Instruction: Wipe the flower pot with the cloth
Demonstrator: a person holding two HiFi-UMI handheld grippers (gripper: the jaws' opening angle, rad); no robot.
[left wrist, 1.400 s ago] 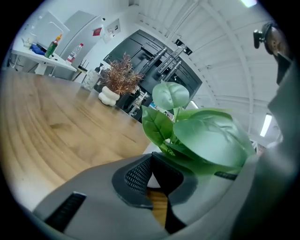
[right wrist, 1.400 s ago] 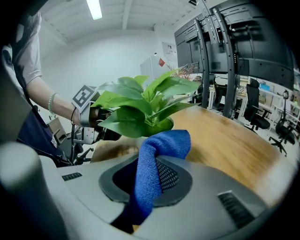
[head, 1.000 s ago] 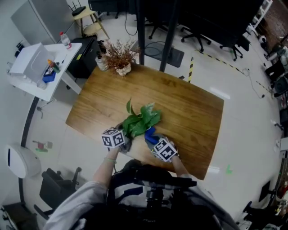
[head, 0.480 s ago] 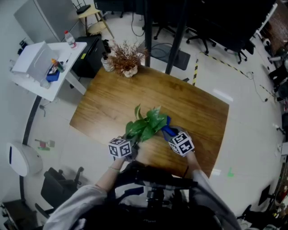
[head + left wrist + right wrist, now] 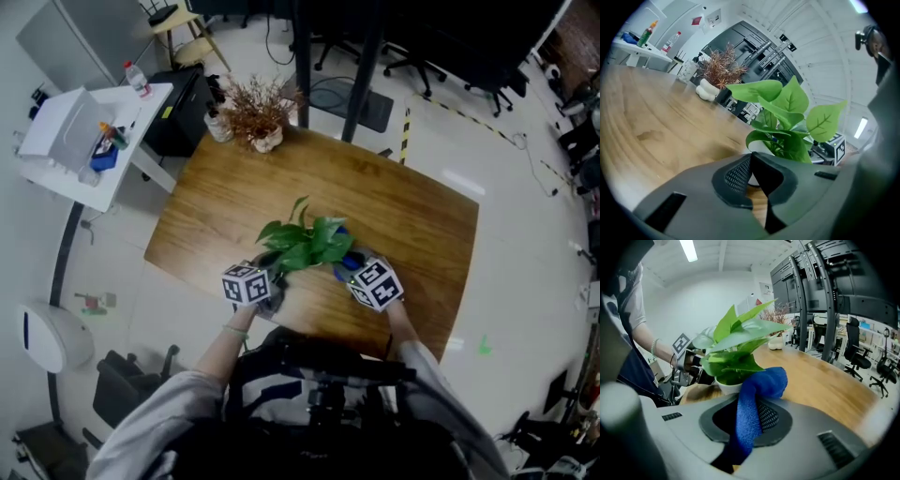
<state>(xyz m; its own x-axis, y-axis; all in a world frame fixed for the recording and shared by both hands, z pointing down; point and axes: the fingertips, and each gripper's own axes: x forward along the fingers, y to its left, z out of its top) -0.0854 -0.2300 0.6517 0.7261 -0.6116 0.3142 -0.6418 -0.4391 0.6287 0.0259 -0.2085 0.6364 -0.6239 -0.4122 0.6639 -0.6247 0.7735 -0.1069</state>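
A small white flower pot (image 5: pixel 757 148) with broad green leaves (image 5: pixel 305 244) stands near the front edge of the wooden table (image 5: pixel 412 216). My left gripper (image 5: pixel 270 279) is at the pot's left side, and its jaws look shut on the pot's rim (image 5: pixel 751 161). My right gripper (image 5: pixel 356 272) is at the pot's right side, shut on a blue cloth (image 5: pixel 757 394). The bunched end of the cloth (image 5: pixel 345 264) lies against the white pot wall (image 5: pixel 727 388). In the head view the leaves hide most of the pot.
A dried reddish plant in a white pot (image 5: pixel 258 117) stands at the table's far corner beside a small bottle (image 5: pixel 217 127). A white side table (image 5: pixel 84 141) with bottles stands to the left. Black posts (image 5: pixel 361 66) and office chairs are behind the table.
My right gripper has carried the blue cloth from the front of the pot round to its right side. The left gripper has stayed at the pot's left side.
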